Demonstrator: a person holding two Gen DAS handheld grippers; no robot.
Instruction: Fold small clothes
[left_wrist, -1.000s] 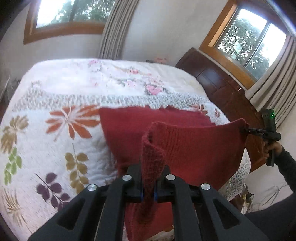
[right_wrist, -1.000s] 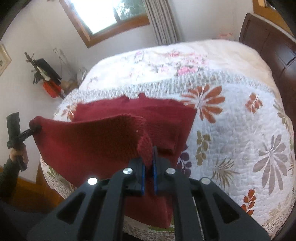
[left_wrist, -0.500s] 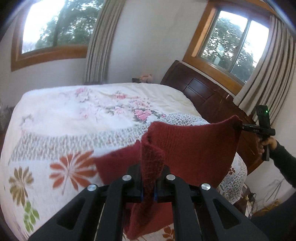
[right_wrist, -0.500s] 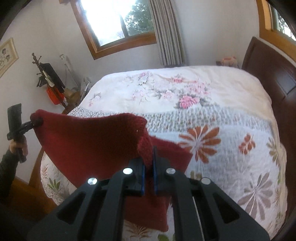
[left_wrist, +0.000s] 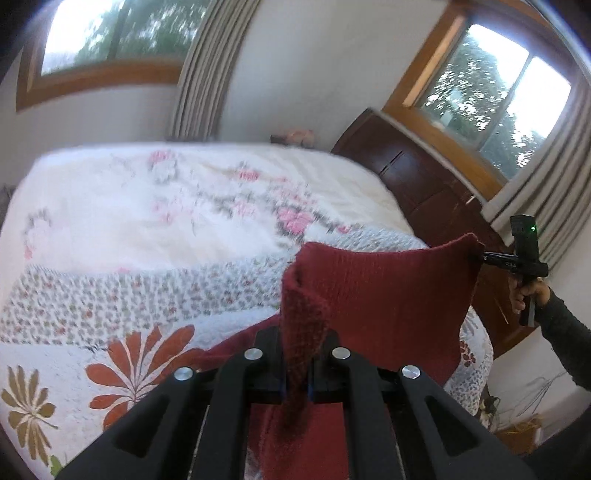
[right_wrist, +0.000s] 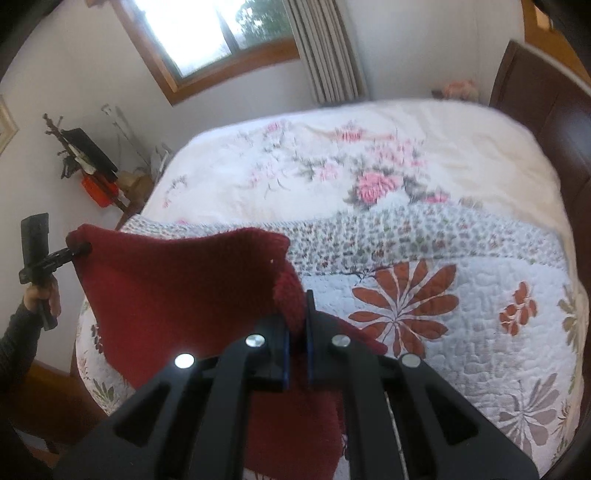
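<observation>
above the quilted bed (right_wrist: 480, 295), both grippers' jaws pinch the red knit garment (right_wrist: 177, 280) stretched between them.

One red knitted garment (left_wrist: 388, 295) hangs at the centre of the frame, and two grippers hold it: the left gripper (left_wrist: 295, 354) at lower centre, the right gripper (left_wrist: 484, 255) at the right edge. One bed (left_wrist: 147, 206) fills the middle. Two windows show, one at upper left (left_wrist: 110, 33), one at upper right (left_wrist: 495, 99). Near the headboard lies one pinkish thing (left_wrist: 299, 136), perhaps a soft toy, too blurred to tell.
</observation>
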